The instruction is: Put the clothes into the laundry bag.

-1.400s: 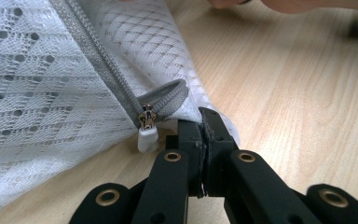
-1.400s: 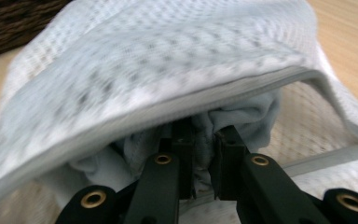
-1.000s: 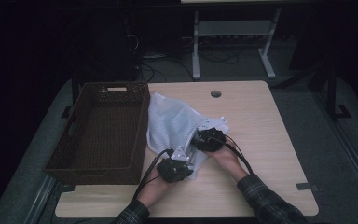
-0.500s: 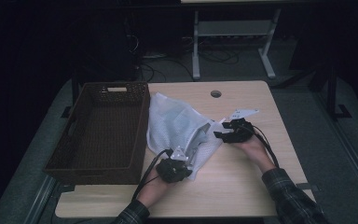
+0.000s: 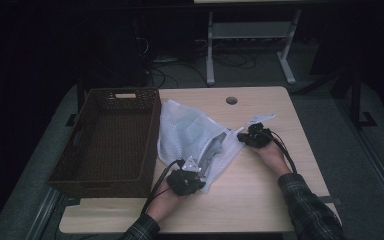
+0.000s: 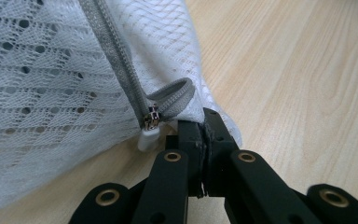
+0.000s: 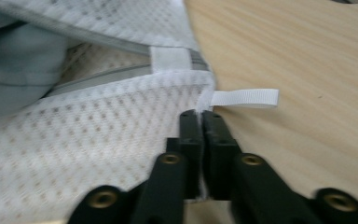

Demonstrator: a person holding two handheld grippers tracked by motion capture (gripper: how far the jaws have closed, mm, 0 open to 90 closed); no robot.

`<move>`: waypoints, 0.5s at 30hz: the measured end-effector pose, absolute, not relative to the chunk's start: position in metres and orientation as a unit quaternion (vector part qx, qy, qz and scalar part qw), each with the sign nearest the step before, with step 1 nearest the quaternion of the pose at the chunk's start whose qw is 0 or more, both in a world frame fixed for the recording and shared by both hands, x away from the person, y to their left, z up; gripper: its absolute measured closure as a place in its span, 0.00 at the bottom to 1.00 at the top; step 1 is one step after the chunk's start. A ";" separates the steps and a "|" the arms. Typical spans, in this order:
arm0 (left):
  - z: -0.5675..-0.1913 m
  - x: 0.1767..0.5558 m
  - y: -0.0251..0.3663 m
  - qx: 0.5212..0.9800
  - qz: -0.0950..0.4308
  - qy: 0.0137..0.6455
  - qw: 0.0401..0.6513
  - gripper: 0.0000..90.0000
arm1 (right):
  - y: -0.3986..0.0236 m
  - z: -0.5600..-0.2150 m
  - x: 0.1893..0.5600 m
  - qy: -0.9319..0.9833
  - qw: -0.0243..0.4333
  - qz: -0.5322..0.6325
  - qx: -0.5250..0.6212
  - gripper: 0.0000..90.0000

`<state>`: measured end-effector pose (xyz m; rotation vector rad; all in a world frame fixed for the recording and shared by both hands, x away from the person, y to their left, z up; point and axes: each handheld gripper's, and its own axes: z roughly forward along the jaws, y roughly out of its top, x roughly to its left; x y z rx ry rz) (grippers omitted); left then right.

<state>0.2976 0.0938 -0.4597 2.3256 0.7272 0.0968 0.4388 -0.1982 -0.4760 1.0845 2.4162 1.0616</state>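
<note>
A white mesh laundry bag lies on the wooden table, with a grey garment showing through its open zipper. My left gripper is at the bag's near corner. Its jaws are shut on the mesh beside the zipper pull. My right gripper is at the bag's right corner. Its jaws have just been closing and now pinch the mesh edge next to a white loop tab. The grey garment lies inside, up and to the left.
A dark wicker basket stands on the table's left side, touching the bag. A round cable hole sits near the far edge. Bare tabletop lies to the right and in front. A metal frame stands on the floor beyond.
My right gripper has moved right, from over the middle of the bag to its right corner, and the bag's mouth is drawn out that way. The left gripper has stayed put.
</note>
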 end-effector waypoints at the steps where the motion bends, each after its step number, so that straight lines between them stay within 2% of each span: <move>1: -0.460 0.298 0.094 0.895 0.038 0.281 0.343 0.98 | -0.199 -0.476 0.437 0.841 0.146 0.365 0.372 0.99; 15: -0.456 0.303 0.105 0.895 0.065 0.298 0.324 0.98 | -0.231 -0.454 0.381 0.857 0.140 0.335 0.367 0.99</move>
